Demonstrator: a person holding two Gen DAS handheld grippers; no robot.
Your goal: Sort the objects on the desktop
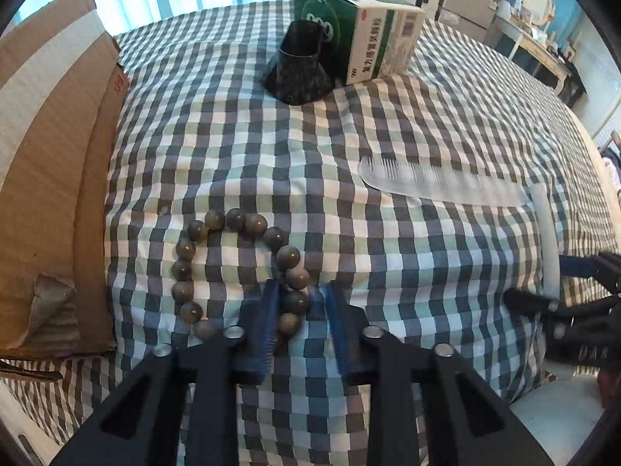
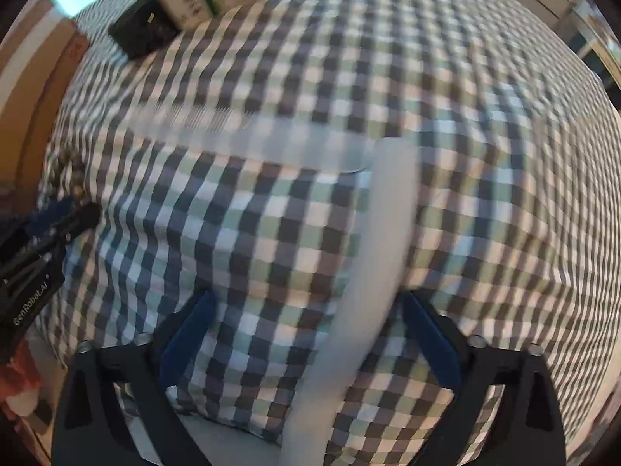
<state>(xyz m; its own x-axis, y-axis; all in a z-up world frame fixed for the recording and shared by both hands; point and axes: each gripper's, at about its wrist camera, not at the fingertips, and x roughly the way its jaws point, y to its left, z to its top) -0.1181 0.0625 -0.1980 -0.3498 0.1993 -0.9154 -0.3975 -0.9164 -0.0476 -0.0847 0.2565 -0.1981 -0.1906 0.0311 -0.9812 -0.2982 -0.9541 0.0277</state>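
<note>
A bracelet of grey-brown beads lies in a ring on the checked cloth. My left gripper points down over the ring's right side, its jaws narrow. Two beads sit between the blue pads. The left pad is against them, and a strip of cloth shows before the right pad. A translucent white comb lies to the right. A white rounded bar runs from the comb's end toward me. My right gripper stands wide open astride that bar, which lies close to the right pad.
A green and white medicine box and a black cone-shaped holder stand at the far side. A cardboard box borders the cloth on the left. The table's edge drops off at the near right. Furniture lines the far right.
</note>
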